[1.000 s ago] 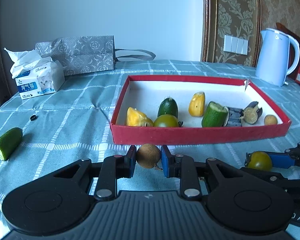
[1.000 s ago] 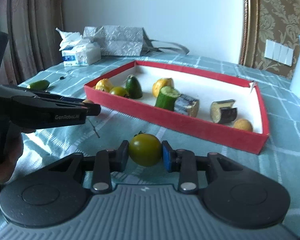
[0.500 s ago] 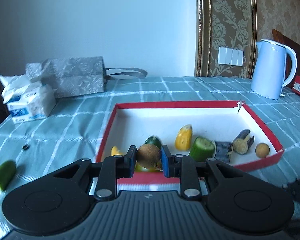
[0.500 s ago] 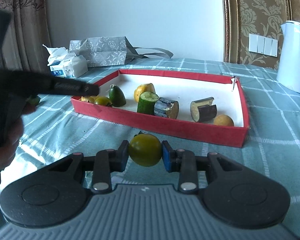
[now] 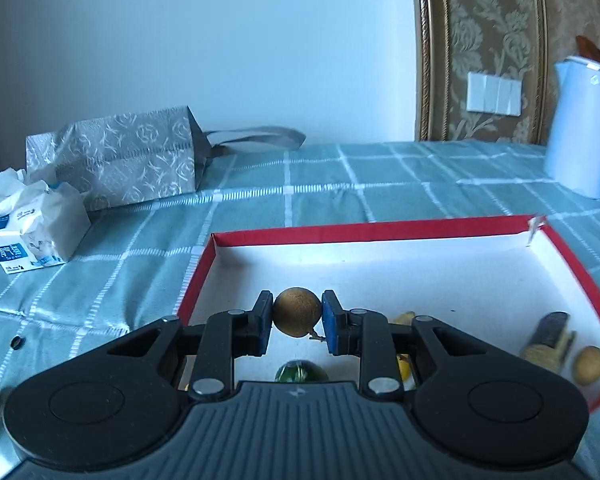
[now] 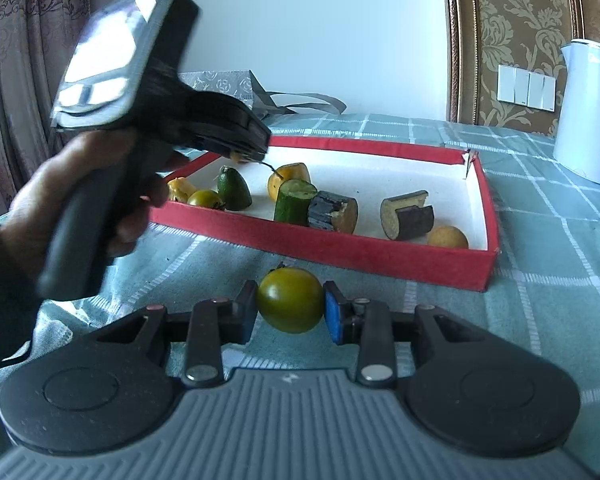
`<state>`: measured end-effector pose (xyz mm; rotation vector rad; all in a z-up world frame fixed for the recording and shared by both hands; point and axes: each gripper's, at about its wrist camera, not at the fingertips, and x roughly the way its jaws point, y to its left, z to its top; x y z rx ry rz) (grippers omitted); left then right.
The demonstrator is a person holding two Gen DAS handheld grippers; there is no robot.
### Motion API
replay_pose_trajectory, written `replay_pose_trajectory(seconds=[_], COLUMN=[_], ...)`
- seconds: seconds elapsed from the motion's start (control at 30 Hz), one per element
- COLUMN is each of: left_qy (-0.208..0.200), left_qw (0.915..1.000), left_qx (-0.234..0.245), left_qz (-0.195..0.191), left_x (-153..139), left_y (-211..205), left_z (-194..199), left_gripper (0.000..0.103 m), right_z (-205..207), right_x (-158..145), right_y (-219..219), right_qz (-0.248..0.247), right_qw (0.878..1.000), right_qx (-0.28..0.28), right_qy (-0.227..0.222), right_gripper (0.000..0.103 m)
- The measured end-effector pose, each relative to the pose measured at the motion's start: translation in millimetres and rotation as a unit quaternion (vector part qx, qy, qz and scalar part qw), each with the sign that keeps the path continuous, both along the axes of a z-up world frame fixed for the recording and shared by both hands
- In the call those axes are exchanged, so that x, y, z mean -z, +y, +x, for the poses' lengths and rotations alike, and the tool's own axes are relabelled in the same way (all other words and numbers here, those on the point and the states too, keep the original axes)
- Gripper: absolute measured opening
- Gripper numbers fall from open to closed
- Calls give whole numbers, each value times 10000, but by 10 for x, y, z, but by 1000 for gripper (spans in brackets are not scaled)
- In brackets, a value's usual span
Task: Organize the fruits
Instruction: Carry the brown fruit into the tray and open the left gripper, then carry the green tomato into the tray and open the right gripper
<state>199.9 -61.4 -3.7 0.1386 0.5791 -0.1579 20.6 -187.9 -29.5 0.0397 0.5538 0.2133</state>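
Teal checked cloth (image 5: 340, 184) covers the table, woven and slightly puckered, under a plain pale wall and a damask panel with a gilt frame. On it sits a shallow red box (image 6: 380, 258) of card with a white floor, its long axis running left to right across both views. The left gripper (image 5: 297, 318) is clenched on a small round brown fruit (image 5: 297, 312), rough and matt, with a thin dry stalk sticking out low on its right; it hangs over the near left part of the box. The right gripper (image 6: 290, 306) is clamped on a smooth, glossy green-yellow tomato (image 6: 290, 304), stalk end up, just short of the box's near wall. Inside the box lie a cut cucumber piece (image 6: 294, 200) standing on end with its cut face up, two dark aubergine chunks (image 6: 408, 216) on their sides, a pointed green fruit (image 6: 234, 188), yellow pieces and a small round yellow fruit (image 6: 448, 237). A hand (image 6: 80, 204) grips the left gripper's handle. A pale blue kettle (image 5: 580, 128), a silver patterned bag (image 5: 120, 156) and a tissue pack (image 5: 32, 232) stand behind.
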Motion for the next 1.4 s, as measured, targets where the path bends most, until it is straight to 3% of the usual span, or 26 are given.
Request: replay_pose_trajectory(seconds=[0.2, 0.37, 0.4, 0.5, 0.53, 0.63, 0.9, 1.03, 1.2, 1.3, 1.4], left_qy=[179, 190, 166, 93, 5, -57, -252, -432, -608, -535, -493], left_qw=[9997, 9997, 9997, 9996, 9995, 9992, 9987, 9969, 9931, 9948, 9929], left_qx=[-111, -137, -151, -242, -305, -371, -332, -304, -142, -96, -126], left_qz=[82, -67, -40, -54, -23, 102, -283, -586, -994, -861, -1079], left_x=[130, 129, 127, 127, 134, 132, -23, -130, -89, -78, -109], left_y=[-48, -23, -24, 13, 26, 45, 198, 336, 507, 456, 499], left_z=[201, 259, 264, 259, 243, 218, 7, -293, -698, -627, -574], left_gripper=[25, 27, 34, 75, 77, 77, 77, 77, 88, 88, 88], right_z=[8, 16, 20, 24, 25, 18, 33, 33, 28, 38, 38], right_x=[10, 22, 26, 30, 30, 31, 46, 43, 42, 49, 46], right_y=[5, 9, 8, 7, 7, 7, 7, -16, -20, -12, -39], right_qz=[6, 2, 2, -3, -3, 0, -23, -9, 21, -5, 49], right_qw=[10000, 10000, 10000, 10000, 10000, 9999, 9999, 9999, 9999, 9999, 9998], right_qx=[-20, -43, -45, -42, -39, -45, -17, 66, 104, 90, 129], right_qy=[46, 70, 79, 85, 86, 93, 102, 89, 97, 127, 130], right_gripper=[33, 33, 33, 33, 33, 33, 33, 33, 33, 33, 33])
